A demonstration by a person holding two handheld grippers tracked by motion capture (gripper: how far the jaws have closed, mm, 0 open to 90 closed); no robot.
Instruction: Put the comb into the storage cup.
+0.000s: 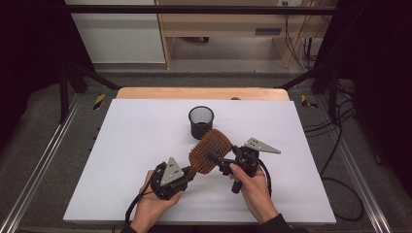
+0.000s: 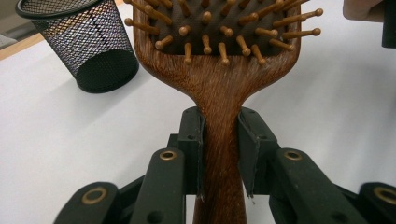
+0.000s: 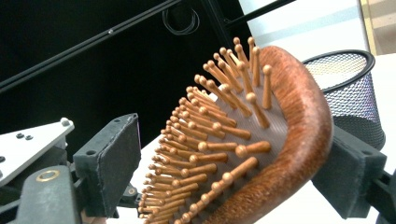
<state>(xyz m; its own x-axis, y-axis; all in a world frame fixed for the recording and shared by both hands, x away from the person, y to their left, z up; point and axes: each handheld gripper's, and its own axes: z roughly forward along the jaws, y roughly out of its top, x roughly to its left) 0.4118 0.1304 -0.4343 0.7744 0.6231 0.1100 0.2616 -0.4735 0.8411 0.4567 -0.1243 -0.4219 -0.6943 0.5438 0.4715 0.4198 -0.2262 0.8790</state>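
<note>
a white desk is filling the middle of the room, its far edge showing a strip of bare wood. a person is leaning in from the near edge, both hands over the near half of the desk, towards its middle. between them a wooden paddle hairbrush is hanging above the surface, bristles up, its head tipping towards the far edge and its handle running back towards the near left.

the left gripper is clamping that handle: both black pads are pressing flat on the narrow wooden neck just below the head, closed down tight on it.

the right gripper is sitting around the brush head, jaws standing wide. one pad is facing the bristle tips with a small gap showing, the other is lying against the rounded wooden back, so it isn't gripping yet.

a small black mesh cup is standing upright just beyond the brush, centred, nearer the far edge.
</note>
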